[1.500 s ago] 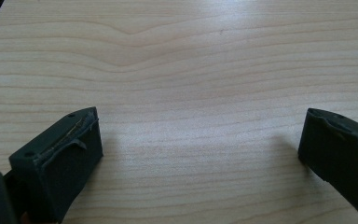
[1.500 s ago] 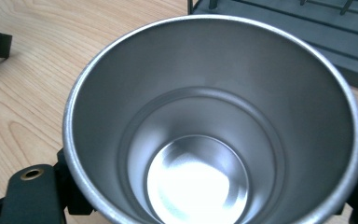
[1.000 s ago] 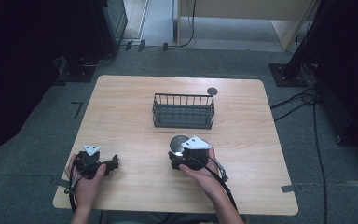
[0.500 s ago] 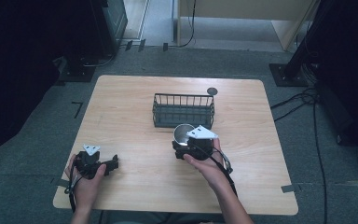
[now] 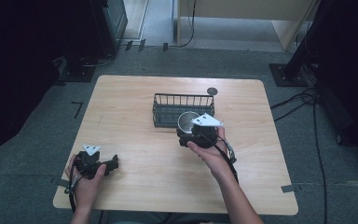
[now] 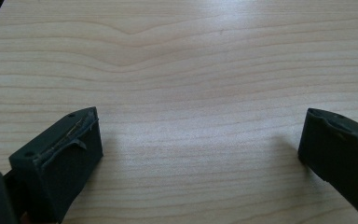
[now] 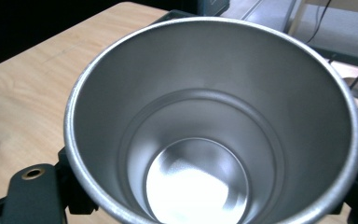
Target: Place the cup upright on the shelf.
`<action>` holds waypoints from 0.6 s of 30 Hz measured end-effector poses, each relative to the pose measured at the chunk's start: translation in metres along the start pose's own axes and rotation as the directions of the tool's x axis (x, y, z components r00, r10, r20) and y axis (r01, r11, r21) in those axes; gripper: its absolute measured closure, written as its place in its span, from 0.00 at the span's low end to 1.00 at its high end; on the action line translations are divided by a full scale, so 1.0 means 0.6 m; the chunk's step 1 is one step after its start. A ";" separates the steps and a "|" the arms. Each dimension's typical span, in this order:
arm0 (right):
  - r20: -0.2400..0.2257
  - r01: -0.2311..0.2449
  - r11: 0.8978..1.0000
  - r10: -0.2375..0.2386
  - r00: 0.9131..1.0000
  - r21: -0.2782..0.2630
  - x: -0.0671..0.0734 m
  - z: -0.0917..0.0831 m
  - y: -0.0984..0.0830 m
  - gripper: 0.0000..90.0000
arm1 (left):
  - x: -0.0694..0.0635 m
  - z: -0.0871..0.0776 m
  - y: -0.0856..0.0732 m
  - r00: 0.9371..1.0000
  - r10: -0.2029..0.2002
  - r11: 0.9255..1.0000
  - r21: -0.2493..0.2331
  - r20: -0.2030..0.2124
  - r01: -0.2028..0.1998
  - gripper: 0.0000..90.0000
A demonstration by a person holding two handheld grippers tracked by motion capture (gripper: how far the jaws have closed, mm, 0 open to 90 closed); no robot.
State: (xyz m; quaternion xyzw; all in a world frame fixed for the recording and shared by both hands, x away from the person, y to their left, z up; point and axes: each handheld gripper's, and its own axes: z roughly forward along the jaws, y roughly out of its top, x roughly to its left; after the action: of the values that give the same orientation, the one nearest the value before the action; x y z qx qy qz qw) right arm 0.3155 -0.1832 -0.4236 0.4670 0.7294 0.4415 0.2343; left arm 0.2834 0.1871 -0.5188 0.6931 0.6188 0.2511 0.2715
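Observation:
A shiny metal cup (image 5: pixel 187 121) hangs upright just above the front wall of a black wire basket (image 5: pixel 182 98) at mid-table. My right gripper (image 5: pixel 186 130) is shut on it, and the person's hand holds that gripper from the near side. In the right gripper view the cup's open mouth and empty inside (image 7: pixel 214 126) sit close before the camera, with the basket's wires behind it at the right. My left gripper (image 5: pixel 113 164) rests low at the table's near left corner. Its jaws (image 6: pixel 200 140) stand wide open over bare wood with nothing between them.
The wooden table (image 5: pixel 130 107) has a small dark round disc (image 5: pixel 212 91) behind the basket's right end. Dark equipment, stands and cables surround the table on the grey floor.
My right gripper has lifted the cup off the table and carried it away from the person, up to the basket's front wall. The left gripper has kept still.

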 end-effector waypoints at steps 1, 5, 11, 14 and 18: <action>0.007 -0.006 1.000 0.006 1.000 -0.005 -0.003 0.001 0.005 0.20 | 0.000 0.000 0.000 1.000 0.000 1.000 0.000 0.000 0.000 0.00; 0.019 -0.012 1.000 0.012 1.000 -0.024 -0.012 0.005 0.020 0.20 | 0.000 0.000 0.000 1.000 -0.001 1.000 0.000 0.000 0.001 0.00; 0.033 -0.010 0.999 0.012 0.999 -0.049 -0.023 0.008 0.043 0.20 | 0.000 0.000 0.000 1.000 0.000 1.000 0.000 0.001 0.000 0.00; 0.041 -0.007 0.998 0.010 0.999 -0.055 -0.027 0.011 0.051 0.20 | 0.000 0.000 0.000 1.000 0.000 1.000 0.001 0.001 0.000 0.00; 0.055 -0.006 0.998 0.009 0.998 -0.062 -0.035 0.017 0.061 0.20 | 0.000 0.000 0.000 1.000 0.000 1.000 0.001 0.001 0.000 0.00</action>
State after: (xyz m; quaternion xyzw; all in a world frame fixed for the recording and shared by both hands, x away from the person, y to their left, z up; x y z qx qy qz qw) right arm 0.3502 -0.1912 -0.3983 0.4745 0.7068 0.4516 0.2672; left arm 0.2833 0.1871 -0.5188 0.6931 0.6190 0.2506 0.2713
